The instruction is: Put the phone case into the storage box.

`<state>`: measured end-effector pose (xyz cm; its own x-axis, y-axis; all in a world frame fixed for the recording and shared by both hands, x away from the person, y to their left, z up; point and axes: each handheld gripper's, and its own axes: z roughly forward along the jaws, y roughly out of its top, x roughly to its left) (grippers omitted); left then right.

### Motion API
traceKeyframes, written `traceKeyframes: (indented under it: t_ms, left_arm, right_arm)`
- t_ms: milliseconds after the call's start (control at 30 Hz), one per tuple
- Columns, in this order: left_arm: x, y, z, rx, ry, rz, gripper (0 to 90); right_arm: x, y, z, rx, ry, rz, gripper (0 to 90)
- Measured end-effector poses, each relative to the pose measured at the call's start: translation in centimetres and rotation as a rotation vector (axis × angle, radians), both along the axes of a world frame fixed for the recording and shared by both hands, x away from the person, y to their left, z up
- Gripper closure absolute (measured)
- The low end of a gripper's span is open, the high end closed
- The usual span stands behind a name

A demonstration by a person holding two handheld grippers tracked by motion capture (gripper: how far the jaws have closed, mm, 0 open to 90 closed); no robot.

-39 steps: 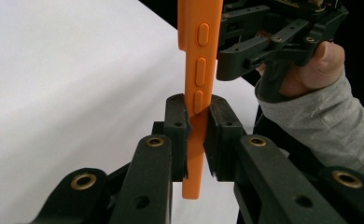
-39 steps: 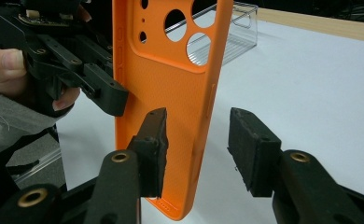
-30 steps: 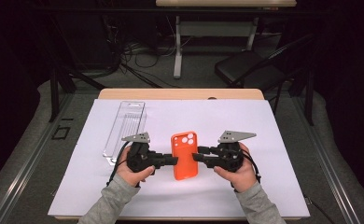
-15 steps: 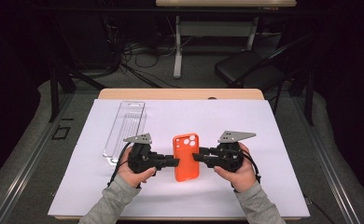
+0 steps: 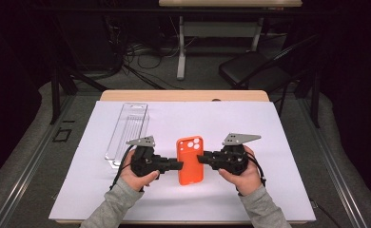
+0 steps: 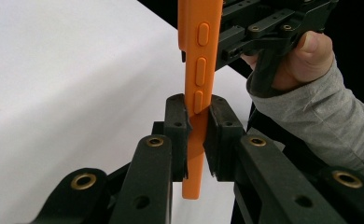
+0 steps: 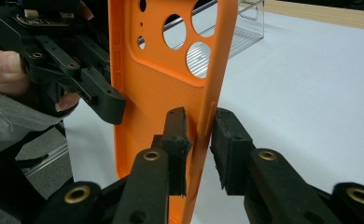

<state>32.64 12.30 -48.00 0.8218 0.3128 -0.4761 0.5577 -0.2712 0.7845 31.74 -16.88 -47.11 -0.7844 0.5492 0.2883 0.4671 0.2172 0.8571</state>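
You are holding the orange phone case (image 5: 191, 160) between both grippers, just above the white sheet (image 5: 288, 123), down and to the right of the clear plastic tray (image 5: 128, 127). Your left gripper (image 6: 198, 122) is clamping the case's left edge, pads pinched tight on the side wall just below the button bumps. Your right gripper (image 7: 199, 135) is straddling the opposite edge; its jaws have just been closing, and a sliver of gap is showing at the right pad (image 7: 227, 140), so that grip is not yet firm. Pickup looks done. Judging from this, seating the second grip and whatever handling follows are what is remaining.
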Motion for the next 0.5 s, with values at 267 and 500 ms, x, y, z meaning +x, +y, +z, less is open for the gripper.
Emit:
traceKeyframes:
  t_ms: [267, 500]
  left_arm:
    - [-0.02, -0.01, -0.01, 0.002, 0.0, 0.001, 80.4]
    - [-0.01, 0.0, -0.02, 0.003, 0.0, 0.004, 80.4]
  right_arm:
    - [0.08, -0.08, -0.11, 0.002, -0.003, -0.002, 79.3]
    - [0.12, -0.18, -0.13, 0.001, -0.003, 0.004, 80.7]
